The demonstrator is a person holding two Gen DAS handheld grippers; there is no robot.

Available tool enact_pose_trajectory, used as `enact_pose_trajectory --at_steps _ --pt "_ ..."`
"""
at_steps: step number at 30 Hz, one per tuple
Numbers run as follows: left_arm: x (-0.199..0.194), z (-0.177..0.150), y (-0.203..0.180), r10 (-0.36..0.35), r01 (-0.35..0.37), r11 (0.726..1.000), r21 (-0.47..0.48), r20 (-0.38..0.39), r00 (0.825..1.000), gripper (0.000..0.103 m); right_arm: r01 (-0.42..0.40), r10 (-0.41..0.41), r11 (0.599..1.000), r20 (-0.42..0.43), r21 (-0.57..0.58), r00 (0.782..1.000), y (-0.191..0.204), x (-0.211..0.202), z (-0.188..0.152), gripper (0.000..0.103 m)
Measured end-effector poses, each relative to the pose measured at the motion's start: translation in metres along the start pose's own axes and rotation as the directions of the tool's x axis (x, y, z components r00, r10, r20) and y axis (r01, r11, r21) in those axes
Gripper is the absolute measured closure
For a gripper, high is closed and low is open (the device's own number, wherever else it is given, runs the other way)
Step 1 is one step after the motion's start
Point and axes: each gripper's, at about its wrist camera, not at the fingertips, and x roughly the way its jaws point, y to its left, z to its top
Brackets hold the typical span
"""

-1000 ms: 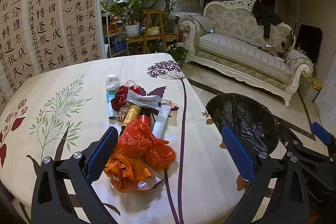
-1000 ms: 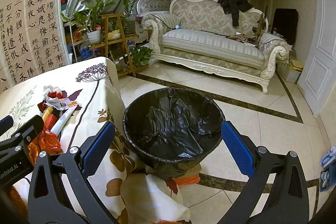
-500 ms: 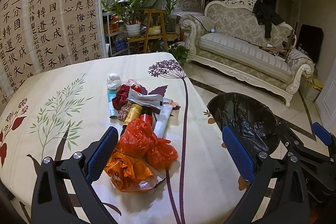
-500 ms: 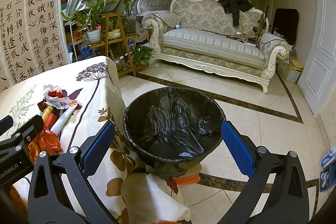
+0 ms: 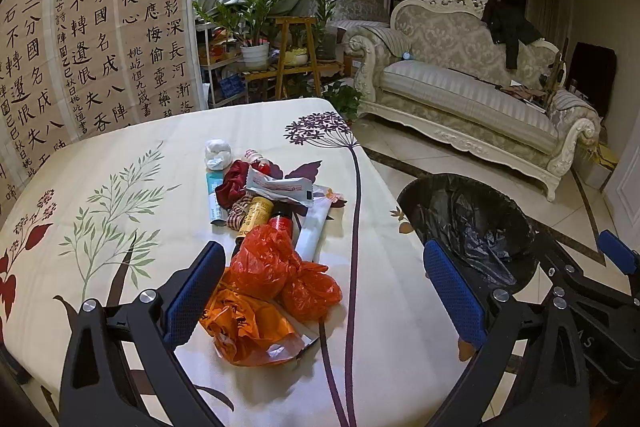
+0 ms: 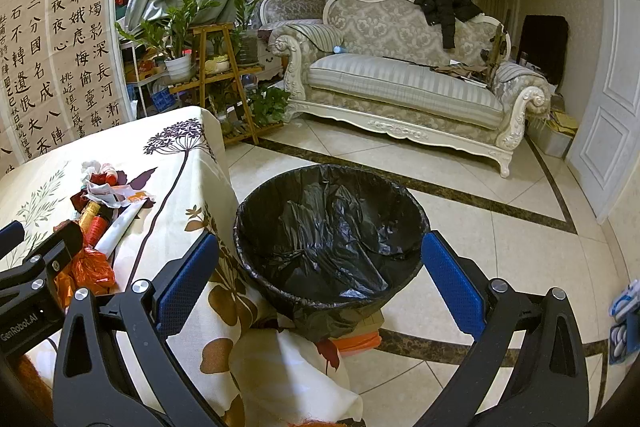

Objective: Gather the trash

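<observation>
A heap of trash lies on the floral tablecloth (image 5: 120, 163): orange-red plastic bags (image 5: 276, 275) nearest me, behind them a yellow bottle (image 5: 254, 215), a red-capped bottle (image 5: 280, 223), a white tube (image 5: 314, 229), a torn wrapper (image 5: 280, 185) and a crumpled white tissue (image 5: 218, 153). My left gripper (image 5: 324, 291) is open, its left pad beside the orange bags, nothing between the jaws. The bin with a black liner (image 6: 332, 227) stands on the floor off the table's right edge. My right gripper (image 6: 320, 281) hangs open just before the bin, holding nothing.
The table's corner (image 6: 208, 155) drops off beside the bin. Tiled floor (image 6: 500, 235) lies beyond it, with a cream sofa (image 6: 404, 83) at the back and a wooden plant stand (image 6: 216, 67) with potted plants. A calligraphy screen (image 5: 80, 27) stands behind the table.
Both views have shifted only slightly; the left gripper has edged a little toward the trash heap. Both grippers stay open and the trash has not moved.
</observation>
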Motion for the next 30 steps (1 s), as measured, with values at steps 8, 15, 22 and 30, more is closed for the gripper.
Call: enact_pose_trajectory --at_steps 8,15,22,30 --pt "0.0 -0.0004 0.0006 0.0 0.0 1.0 0.001 -0.002 1.0 0.006 0.0 0.0 1.0 0.0 0.001 1.0 -0.0009 0.0003 -0.0002 0.004" --pt "0.0 -0.0009 0.001 0.001 -0.001 1.0 0.002 -0.004 1.0 0.006 -0.001 0.001 1.0 -0.001 0.001 1.0 -0.0014 0.0006 -0.0005 0.004" --pt "0.0021 -0.0029 -0.0015 0.001 -0.001 1.0 0.006 -0.009 1.0 0.006 -0.001 0.001 1.0 -0.002 0.002 1.0 -0.0019 0.0009 -0.0008 0.004" --pt "0.0028 -0.0046 -0.0045 0.004 -0.004 1.0 0.009 -0.011 1.0 0.006 -0.001 0.001 1.0 -0.004 0.003 1.0 -0.0027 0.0017 -0.0006 0.004"
